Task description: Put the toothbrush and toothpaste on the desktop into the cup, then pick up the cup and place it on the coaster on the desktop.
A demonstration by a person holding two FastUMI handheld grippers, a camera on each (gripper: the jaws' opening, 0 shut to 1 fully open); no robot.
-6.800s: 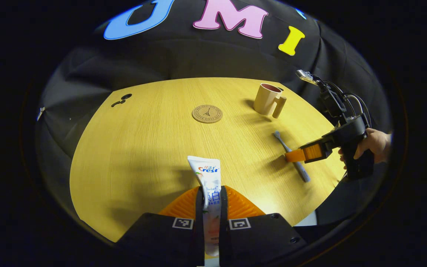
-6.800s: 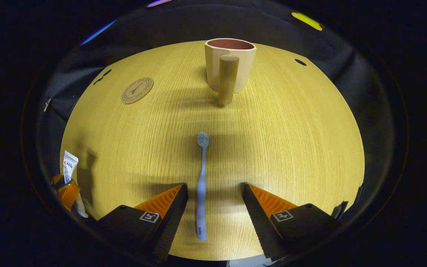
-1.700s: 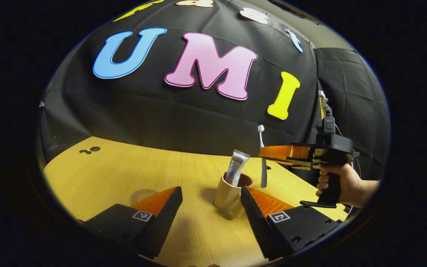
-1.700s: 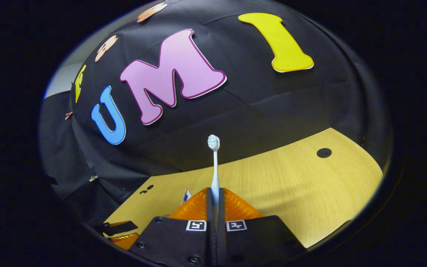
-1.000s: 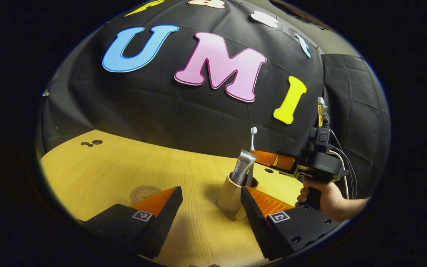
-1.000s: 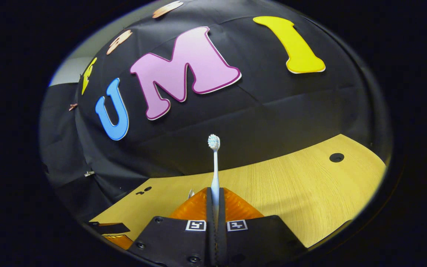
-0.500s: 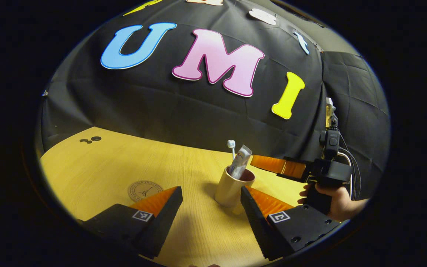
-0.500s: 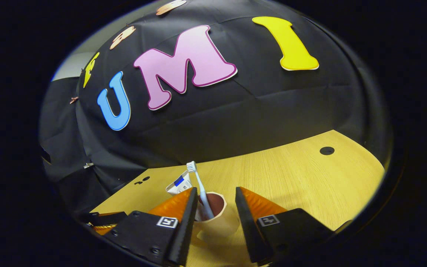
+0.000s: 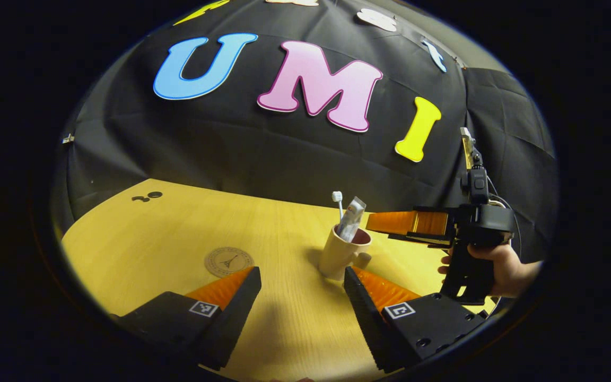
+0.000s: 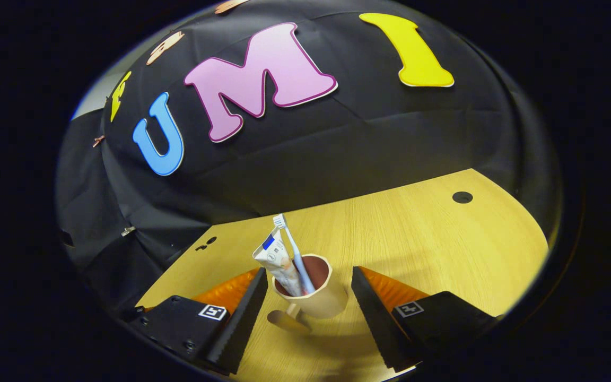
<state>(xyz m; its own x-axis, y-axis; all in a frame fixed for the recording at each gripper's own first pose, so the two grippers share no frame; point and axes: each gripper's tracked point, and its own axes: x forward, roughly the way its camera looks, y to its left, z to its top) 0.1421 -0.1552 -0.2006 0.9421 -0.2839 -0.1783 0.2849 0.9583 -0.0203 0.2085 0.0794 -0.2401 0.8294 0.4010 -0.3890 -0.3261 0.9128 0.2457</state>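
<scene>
A beige cup (image 9: 340,258) (image 10: 317,298) stands upright on the wooden desktop (image 9: 178,233), with its stubby handle (image 10: 285,319) towards the right gripper. The toothbrush (image 9: 338,201) (image 10: 290,244) and the toothpaste tube (image 9: 352,217) (image 10: 276,262) lean inside it. A round cork coaster (image 9: 228,261) lies to the cup's left in the left gripper view. My left gripper (image 9: 301,313) is open, short of the cup. My right gripper (image 10: 310,313) is open just above and behind the cup, and it also appears in the left gripper view, where a hand (image 9: 499,265) holds it.
Small dark holes (image 9: 148,197) (image 10: 462,197) mark the desktop near its far edges. The black cloth wall rises right behind the table. Bare wood lies between the coaster and the cup.
My right gripper has let go of the toothbrush, which now stands in the cup beside the toothpaste. The right gripper has opened wider and drawn back a little.
</scene>
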